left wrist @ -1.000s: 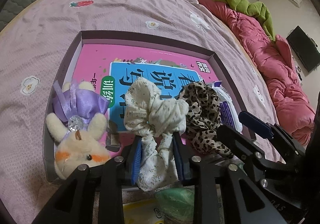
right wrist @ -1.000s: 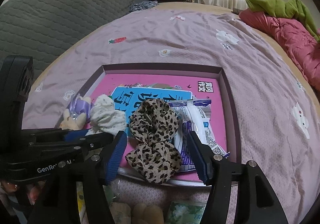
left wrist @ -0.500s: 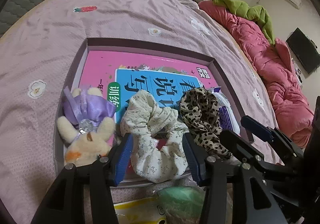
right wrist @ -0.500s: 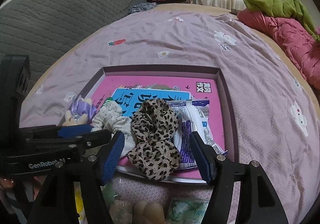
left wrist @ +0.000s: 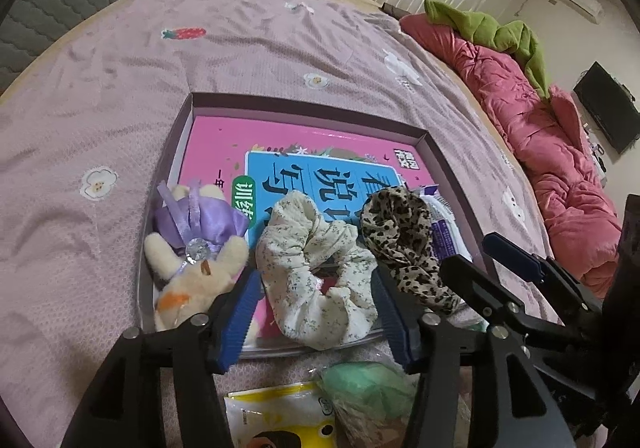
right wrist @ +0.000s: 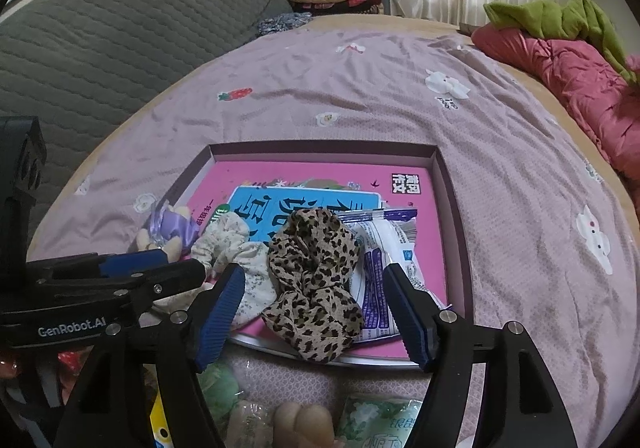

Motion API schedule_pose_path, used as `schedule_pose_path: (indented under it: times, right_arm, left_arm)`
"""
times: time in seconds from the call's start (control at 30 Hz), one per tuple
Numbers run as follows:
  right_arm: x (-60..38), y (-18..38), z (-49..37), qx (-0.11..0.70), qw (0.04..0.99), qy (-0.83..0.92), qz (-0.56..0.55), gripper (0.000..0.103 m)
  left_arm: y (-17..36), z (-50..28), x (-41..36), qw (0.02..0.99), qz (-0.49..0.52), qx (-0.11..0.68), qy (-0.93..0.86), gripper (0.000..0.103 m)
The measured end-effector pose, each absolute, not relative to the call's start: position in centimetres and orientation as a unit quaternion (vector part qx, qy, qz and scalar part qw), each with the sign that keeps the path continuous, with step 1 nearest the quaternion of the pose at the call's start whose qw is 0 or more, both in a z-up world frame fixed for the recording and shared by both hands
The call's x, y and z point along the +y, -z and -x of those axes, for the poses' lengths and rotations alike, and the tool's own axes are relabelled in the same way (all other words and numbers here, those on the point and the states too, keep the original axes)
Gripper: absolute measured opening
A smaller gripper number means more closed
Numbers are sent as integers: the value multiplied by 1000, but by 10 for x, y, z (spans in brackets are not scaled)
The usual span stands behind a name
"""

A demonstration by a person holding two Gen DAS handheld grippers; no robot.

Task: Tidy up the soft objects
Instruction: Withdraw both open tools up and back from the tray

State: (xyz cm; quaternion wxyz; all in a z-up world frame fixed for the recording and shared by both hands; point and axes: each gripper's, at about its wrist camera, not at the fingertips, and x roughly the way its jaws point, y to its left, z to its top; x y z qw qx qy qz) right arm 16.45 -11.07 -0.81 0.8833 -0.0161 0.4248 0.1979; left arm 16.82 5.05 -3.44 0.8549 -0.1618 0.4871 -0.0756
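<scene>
A shallow purple box [left wrist: 304, 106] lies on the bed with a pink and blue book [left wrist: 320, 176] in it. On the book's near edge lie a plush bunny with a purple bow [left wrist: 192, 248], a cream floral scrunchie [left wrist: 316, 268] and a leopard scrunchie [left wrist: 404, 244]. My left gripper [left wrist: 316, 316] is open and empty, its jaws on either side of the cream scrunchie's near end. My right gripper [right wrist: 316, 312] is open and empty, its jaws on either side of the leopard scrunchie [right wrist: 312, 280]. The box [right wrist: 320, 147] and the cream scrunchie [right wrist: 236, 252] also show in the right wrist view.
A white and purple packet [right wrist: 384, 260] lies in the box right of the leopard scrunchie. Green and yellow packets [left wrist: 360, 392] lie in front of the box. A pink quilt [left wrist: 560, 152] with a green blanket lies along the right. A grey headboard [right wrist: 100, 28] stands at the left.
My left gripper opened, let go of the cream scrunchie in the box and drew back. My right gripper stayed open and also drew back slightly.
</scene>
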Motion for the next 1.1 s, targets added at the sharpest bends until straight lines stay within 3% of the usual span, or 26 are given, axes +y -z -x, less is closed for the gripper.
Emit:
schedule_pose_path:
  times: [0.37,1.1]
  right_arm:
    - [-114,-10,-156,405,893,-198,13,73]
    - [-130,-53,-127,357,917,-178,10,76]
  left_arm:
    - [17,-157,52,863,165,473,72,64]
    - [-21,-127,64,878,174,442,63,65]
